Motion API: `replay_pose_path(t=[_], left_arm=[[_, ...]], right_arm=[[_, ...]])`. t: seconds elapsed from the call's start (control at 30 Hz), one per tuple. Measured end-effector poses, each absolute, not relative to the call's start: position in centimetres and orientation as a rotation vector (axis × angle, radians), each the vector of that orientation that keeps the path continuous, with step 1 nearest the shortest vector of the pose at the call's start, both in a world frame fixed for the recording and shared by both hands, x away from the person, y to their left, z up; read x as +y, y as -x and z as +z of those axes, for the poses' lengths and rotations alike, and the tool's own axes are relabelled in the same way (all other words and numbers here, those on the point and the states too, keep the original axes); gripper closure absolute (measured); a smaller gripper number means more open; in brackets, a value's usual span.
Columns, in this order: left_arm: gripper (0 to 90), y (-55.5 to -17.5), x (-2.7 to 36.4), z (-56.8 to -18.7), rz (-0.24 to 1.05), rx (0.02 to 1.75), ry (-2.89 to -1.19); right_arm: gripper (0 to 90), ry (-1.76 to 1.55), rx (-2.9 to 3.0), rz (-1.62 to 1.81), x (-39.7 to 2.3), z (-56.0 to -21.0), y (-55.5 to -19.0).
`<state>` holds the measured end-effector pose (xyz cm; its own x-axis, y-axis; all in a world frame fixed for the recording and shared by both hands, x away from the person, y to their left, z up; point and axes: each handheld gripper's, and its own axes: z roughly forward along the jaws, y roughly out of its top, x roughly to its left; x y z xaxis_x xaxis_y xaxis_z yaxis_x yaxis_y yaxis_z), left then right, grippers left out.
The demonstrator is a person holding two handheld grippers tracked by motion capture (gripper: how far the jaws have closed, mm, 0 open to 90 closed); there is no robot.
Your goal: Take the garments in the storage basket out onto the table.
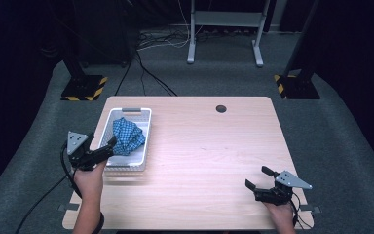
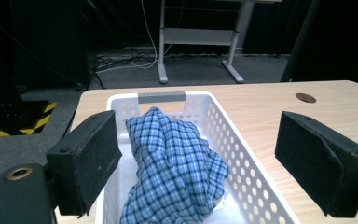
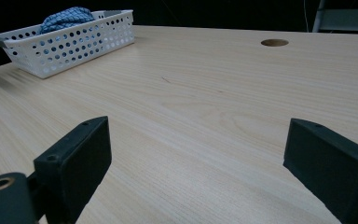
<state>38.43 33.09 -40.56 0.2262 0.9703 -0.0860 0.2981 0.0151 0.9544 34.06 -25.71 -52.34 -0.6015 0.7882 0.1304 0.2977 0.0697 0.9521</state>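
- Blue checked cloth (image 2: pixel 172 168) lies bunched inside the white perforated basket (image 2: pixel 242 154) at the table's (image 1: pixel 209 146) left side.
- Left gripper (image 1: pixel 111 145) hovers at the basket's near end, jaws spread wide, pads clear of the cloth.
- Right gripper (image 1: pixel 257 178) sits well apart over bare wood, jaws apart and empty.

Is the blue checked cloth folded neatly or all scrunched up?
Scrunched up: the blue checked cloth sits in a crumpled heap with ridges and creases inside the white basket.
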Motion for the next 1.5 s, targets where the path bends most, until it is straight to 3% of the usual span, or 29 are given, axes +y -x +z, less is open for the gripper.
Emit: replay_pose_path(t=[1.17, 1.5], left_arm=[[12.9, -45.1, 32.3, -41.8, 0.812, 1.341, -1.515], [12.7, -46.8, 31.5, -42.0, 0.866, 1.388, -1.541]], right_arm=[[6.6, -1.066, 1.943, 1.55, -25.6, -52.3, -34.1], [6.6, -1.063, 1.944, 1.55, -25.6, -52.3, -34.1]])
